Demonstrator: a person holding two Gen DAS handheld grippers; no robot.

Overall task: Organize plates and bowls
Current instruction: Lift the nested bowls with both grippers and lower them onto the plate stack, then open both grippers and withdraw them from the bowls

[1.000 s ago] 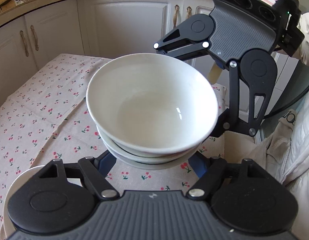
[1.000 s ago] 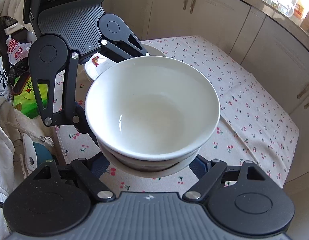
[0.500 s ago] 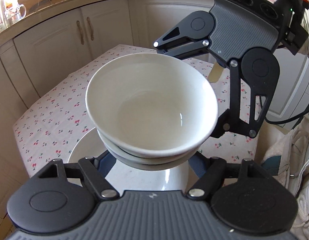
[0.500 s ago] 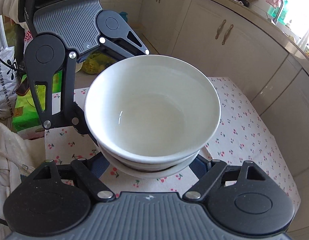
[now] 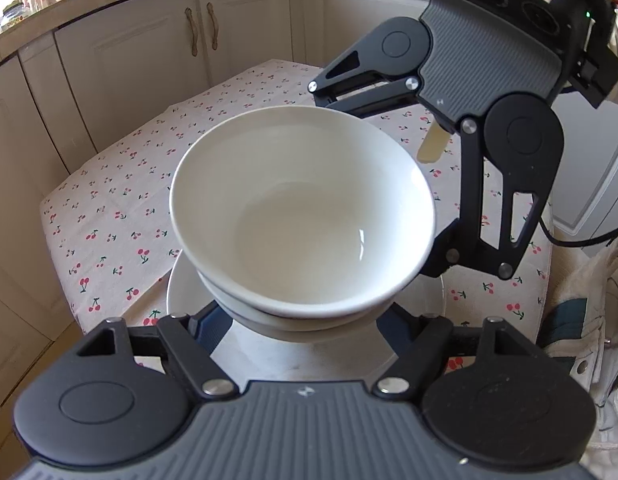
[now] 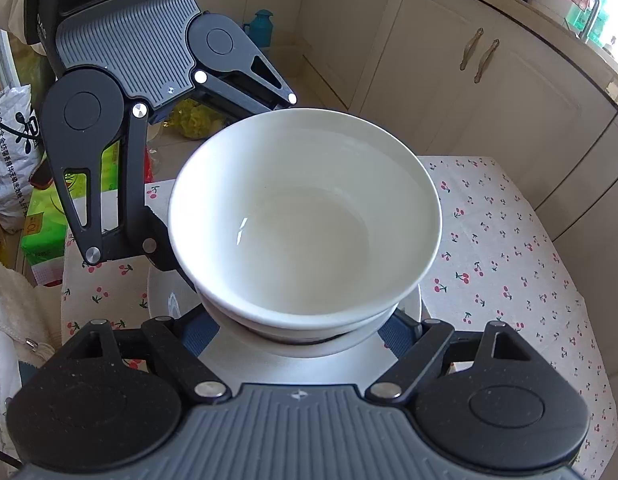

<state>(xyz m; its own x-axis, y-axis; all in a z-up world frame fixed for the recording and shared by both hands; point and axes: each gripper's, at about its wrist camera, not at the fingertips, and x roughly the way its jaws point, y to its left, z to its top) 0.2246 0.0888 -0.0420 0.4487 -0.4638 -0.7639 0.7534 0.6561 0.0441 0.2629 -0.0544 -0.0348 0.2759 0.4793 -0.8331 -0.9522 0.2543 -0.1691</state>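
Two white bowls, one nested in the other, form a stack (image 5: 301,216) that fills the middle of both views (image 6: 305,216). My left gripper (image 5: 301,328) is shut on the lower part of the stack, a blue pad (image 5: 207,328) on each side. My right gripper (image 6: 297,330) is shut on the same stack from the opposite side, its blue pads (image 6: 397,328) against the lower bowl. The stack hangs just above a large white plate (image 5: 181,292) on the cherry-print tablecloth (image 5: 129,200). The plate (image 6: 245,364) shows under the bowls in the right wrist view too.
Cream cupboards (image 5: 149,68) stand close behind the table's far edge. On the floor past the table are a green box (image 6: 41,232), a printed bag (image 6: 13,140) and a teal flask (image 6: 261,26). A white garment (image 5: 589,300) hangs at the table's right side.
Both grippers have carried the bowl stack across the table and turned with it. The white plate, earlier off to one side, now lies directly under the stack.
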